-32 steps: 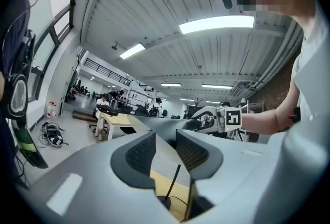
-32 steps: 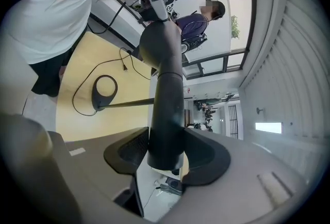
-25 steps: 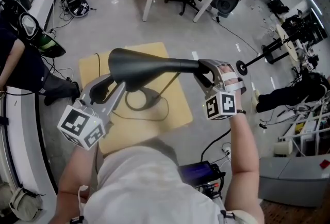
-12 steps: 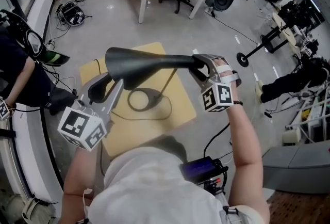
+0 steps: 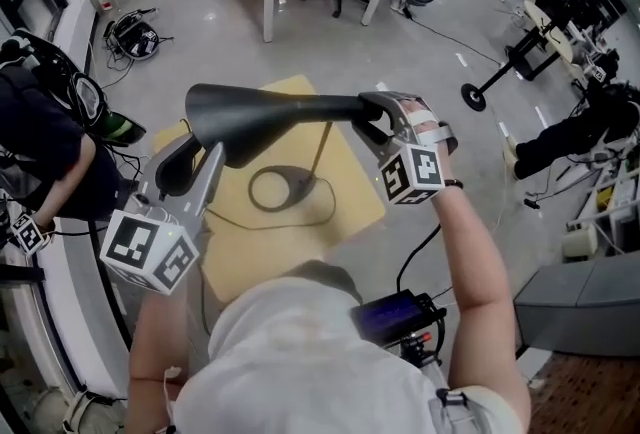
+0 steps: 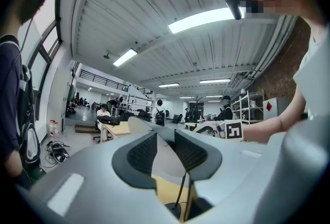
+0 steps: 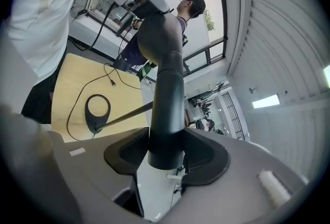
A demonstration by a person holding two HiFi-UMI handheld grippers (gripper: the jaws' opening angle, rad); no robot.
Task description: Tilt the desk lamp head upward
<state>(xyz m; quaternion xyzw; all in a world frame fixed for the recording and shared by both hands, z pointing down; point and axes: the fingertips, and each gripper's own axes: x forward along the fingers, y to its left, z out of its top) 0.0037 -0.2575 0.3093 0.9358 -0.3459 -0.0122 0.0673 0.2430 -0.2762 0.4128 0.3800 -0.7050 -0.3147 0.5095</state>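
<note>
Jaws of the right gripper (image 7: 166,155) clamp the narrow end of the dark grey conical desk lamp head (image 7: 164,63). Those of the left gripper (image 6: 165,153), just closing, pinch its wide rim, above the oval lamp base (image 5: 277,189). Only the right gripper view shows the cord's plug (image 7: 112,82) beyond the base. Open floor surrounds the base's tan board (image 5: 250,247).

Head view looks steeply down; both gripper views closely share the lamp head (image 5: 270,117).

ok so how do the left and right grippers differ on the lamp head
The left gripper grips the lamp head at its wide flared end; the right gripper grips its narrow neck. The left gripper's jaws have just been closing with that flared end between them; the right gripper's jaws are clamped round the neck. Both hold the one head above the wooden table.
</note>
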